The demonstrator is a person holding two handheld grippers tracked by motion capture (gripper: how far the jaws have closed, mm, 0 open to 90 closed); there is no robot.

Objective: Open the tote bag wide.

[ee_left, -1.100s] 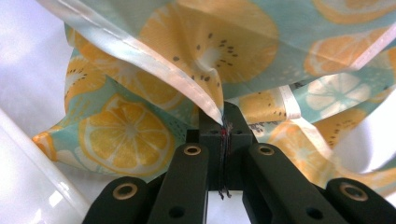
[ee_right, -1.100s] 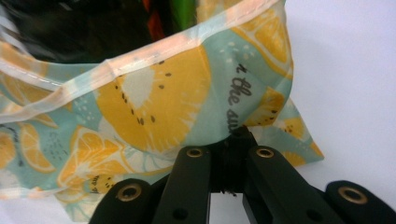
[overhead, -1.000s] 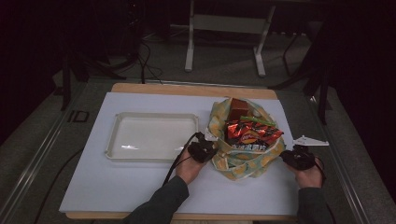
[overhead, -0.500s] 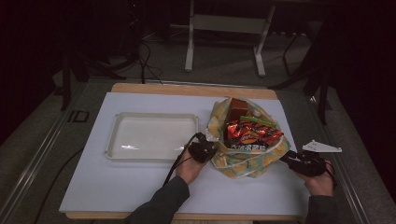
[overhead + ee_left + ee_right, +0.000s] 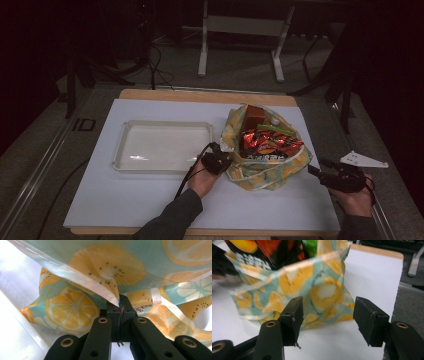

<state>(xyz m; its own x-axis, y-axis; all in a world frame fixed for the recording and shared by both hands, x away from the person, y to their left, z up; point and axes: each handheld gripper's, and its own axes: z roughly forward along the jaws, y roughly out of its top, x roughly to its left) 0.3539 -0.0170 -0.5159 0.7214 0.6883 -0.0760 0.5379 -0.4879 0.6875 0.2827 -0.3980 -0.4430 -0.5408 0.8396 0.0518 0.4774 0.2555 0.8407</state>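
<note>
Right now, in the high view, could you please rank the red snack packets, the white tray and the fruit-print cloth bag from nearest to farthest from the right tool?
1. Fruit-print cloth bag: just left of the right tool, apart from it.
2. Red snack packets: inside the bag, up and left.
3. White tray: far left, beyond the bag.

left gripper (image 5: pixel 220 159): at fruit-print bag (image 5: pixel 265 167) edge | right gripper (image 5: pixel 320 173): beside bag | tray (image 5: pixel 120 150): left
</note>
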